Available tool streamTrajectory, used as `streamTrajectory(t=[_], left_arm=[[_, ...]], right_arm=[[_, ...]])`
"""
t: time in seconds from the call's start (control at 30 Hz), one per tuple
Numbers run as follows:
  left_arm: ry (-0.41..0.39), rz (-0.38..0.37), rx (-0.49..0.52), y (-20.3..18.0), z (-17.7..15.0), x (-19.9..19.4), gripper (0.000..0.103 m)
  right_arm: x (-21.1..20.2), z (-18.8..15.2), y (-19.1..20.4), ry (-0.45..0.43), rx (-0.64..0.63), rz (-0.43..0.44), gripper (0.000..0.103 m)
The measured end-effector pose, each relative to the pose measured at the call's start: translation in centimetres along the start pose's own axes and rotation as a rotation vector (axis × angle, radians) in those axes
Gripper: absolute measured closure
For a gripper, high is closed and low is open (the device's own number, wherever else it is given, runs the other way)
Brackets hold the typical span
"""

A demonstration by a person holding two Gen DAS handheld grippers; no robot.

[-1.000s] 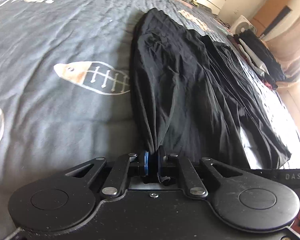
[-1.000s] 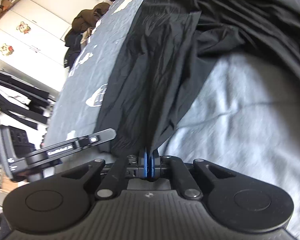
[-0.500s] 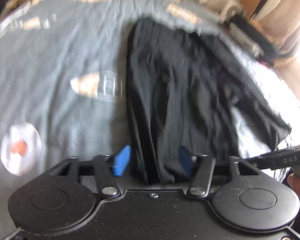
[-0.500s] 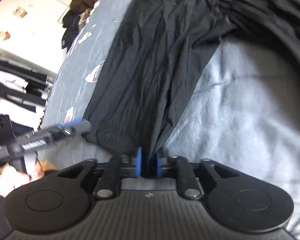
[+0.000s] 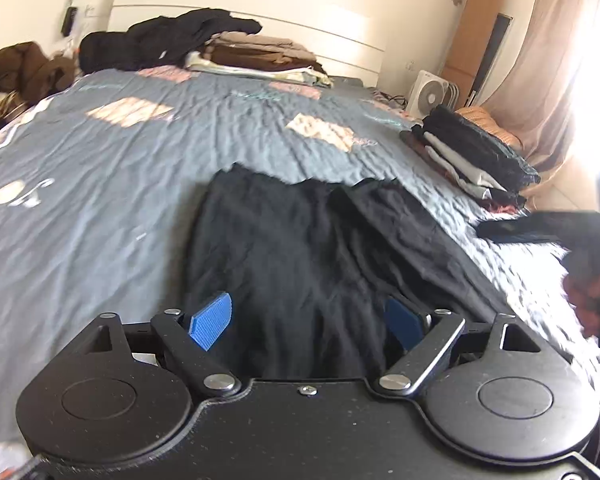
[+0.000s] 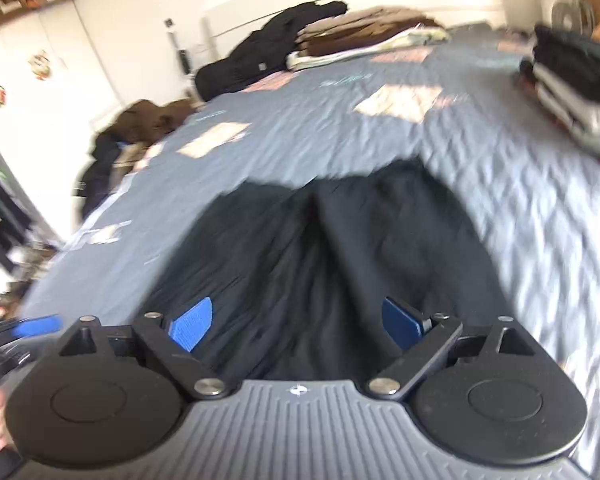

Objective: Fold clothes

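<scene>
Both claws, left [image 5: 308, 322] and right [image 6: 298, 324], gape over the black garment [image 5: 300, 248]; folded stack [image 5: 472, 160] lies well apart.

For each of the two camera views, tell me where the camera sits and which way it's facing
Left wrist: sits on the left gripper, facing up the bed toward the headboard, over the black garment; its open blue pads, the right gripper and a hand show.
Right wrist: sits on the right gripper, facing the same way; its open pads and the left gripper show.
Shared: garment, bed, folded stack, clothes by the headboard.
</scene>
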State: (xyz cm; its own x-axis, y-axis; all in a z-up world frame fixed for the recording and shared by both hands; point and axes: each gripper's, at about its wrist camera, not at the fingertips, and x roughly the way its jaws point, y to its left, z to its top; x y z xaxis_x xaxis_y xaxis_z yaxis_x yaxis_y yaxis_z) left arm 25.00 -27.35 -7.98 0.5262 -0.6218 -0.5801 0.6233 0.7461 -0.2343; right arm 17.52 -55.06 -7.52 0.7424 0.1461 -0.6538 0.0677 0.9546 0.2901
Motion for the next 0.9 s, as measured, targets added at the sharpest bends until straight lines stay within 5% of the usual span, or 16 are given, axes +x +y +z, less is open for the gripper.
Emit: streamTrajectory(t=[0.2, 0.5, 0.57, 0.6, 0.63, 0.77, 0.9], left_arm=[[-0.015, -0.062, -0.063, -0.4, -0.1, 4.3, 0.018], [0.002, -0.072, -0.097, 1.5, -1.5, 6.3, 0.017], [0.008, -0.076, -0.098, 1.6, -1.5, 6.5, 0.017], [0.010, -0.078, -0.099, 1.6, -1.5, 6.6, 0.017], [0.013, -0.081, -0.099, 1.7, -1.6, 6.6, 0.016], [0.018, -0.083, -0.114, 2.0, -1.7, 6.8, 0.016], [0.011, -0.084, -0.131, 2.3, -1.7, 6.6, 0.016]], right_arm=[[7.0, 6.0, -1.9, -0.027, -0.139, -0.130, 0.011], [13.6, 7.5, -3.0, 0.071, -0.145, -0.165, 0.017], [15.0, 7.8, -3.3, 0.094, -0.145, -0.172, 0.042], [15.8, 8.0, -3.4, 0.105, -0.146, -0.176, 0.080], [16.5, 8.1, -3.5, 0.116, -0.146, -0.180, 0.093], [18.7, 8.7, -4.1, 0.146, -0.132, -0.186, 0.096], [17.5, 10.2, -4.0, 0.073, -0.065, -0.141, 0.099]])
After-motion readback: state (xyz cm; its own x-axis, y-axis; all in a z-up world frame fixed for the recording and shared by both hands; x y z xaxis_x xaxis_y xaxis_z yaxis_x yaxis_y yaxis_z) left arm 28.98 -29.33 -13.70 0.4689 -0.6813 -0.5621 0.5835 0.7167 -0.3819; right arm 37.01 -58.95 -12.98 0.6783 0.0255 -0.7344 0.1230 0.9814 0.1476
